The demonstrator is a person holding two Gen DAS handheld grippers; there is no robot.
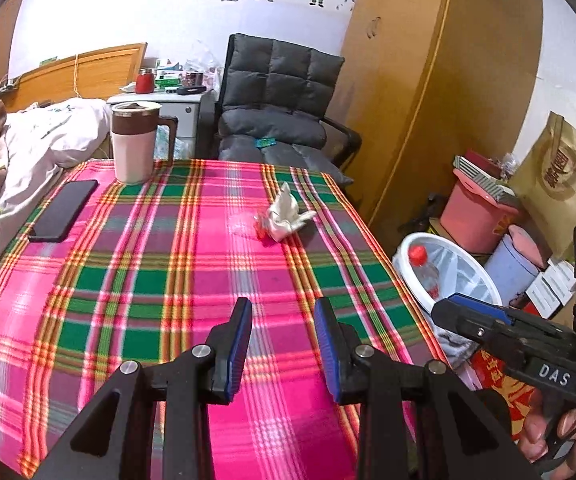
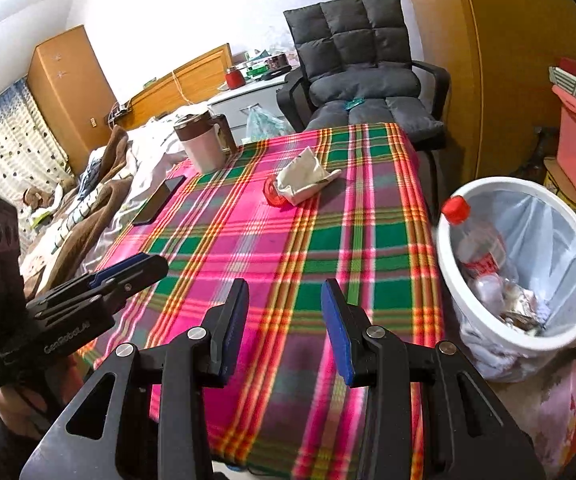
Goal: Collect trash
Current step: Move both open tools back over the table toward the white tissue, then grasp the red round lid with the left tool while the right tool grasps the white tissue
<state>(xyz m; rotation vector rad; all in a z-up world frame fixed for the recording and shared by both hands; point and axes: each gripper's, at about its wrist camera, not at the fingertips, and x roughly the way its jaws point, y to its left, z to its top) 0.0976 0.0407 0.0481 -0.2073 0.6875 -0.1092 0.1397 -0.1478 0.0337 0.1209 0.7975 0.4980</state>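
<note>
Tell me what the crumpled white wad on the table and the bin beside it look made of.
Crumpled white wad: probably tissue or soft paper, matte, with sharp creases and folds. Bin: seemingly white plastic, smooth with a slight sheen, lined with a thin translucent plastic bag.

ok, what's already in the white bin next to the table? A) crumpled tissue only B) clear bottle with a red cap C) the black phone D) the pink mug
B: the clear bottle with a red cap stands inside the white bin; the phone and mug sit on the plaid cloth.
</note>
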